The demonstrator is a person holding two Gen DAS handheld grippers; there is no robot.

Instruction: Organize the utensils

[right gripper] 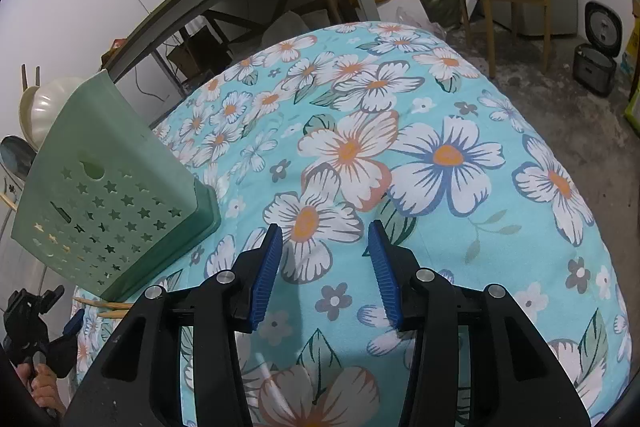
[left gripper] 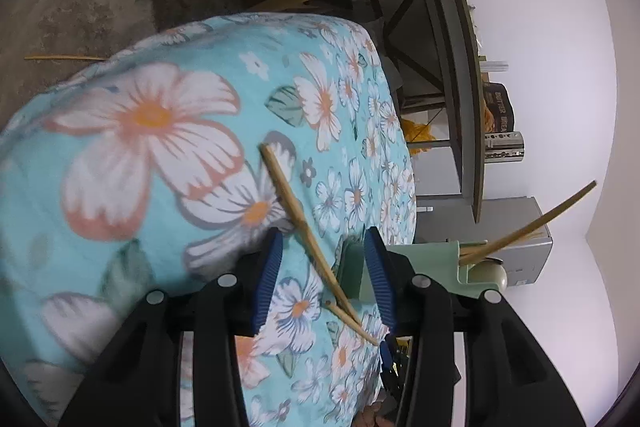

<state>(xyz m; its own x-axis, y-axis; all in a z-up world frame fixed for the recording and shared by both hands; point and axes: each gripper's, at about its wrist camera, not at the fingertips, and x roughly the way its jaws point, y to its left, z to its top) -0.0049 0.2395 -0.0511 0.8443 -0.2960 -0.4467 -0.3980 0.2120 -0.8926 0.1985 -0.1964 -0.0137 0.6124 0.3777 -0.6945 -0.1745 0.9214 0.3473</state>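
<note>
Left gripper (left gripper: 323, 281): blue-padded jaws parted, pads pressing on nothing, pointing toward 12 o'clock. Right gripper (right gripper: 326, 273): jaws likewise parted and empty. A hand (right gripper: 42, 385) at 8 o'clock grips the left tool's handle.

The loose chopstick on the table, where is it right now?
In the left wrist view, the chopstick lies on the flowered tablecloth between the left tongs, beside the green holder.

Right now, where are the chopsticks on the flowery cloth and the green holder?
chopsticks (left gripper: 308, 239): left wrist view, middle of the upper stick.
green holder (right gripper: 116, 195): right wrist view, star-holed side wall.
</note>
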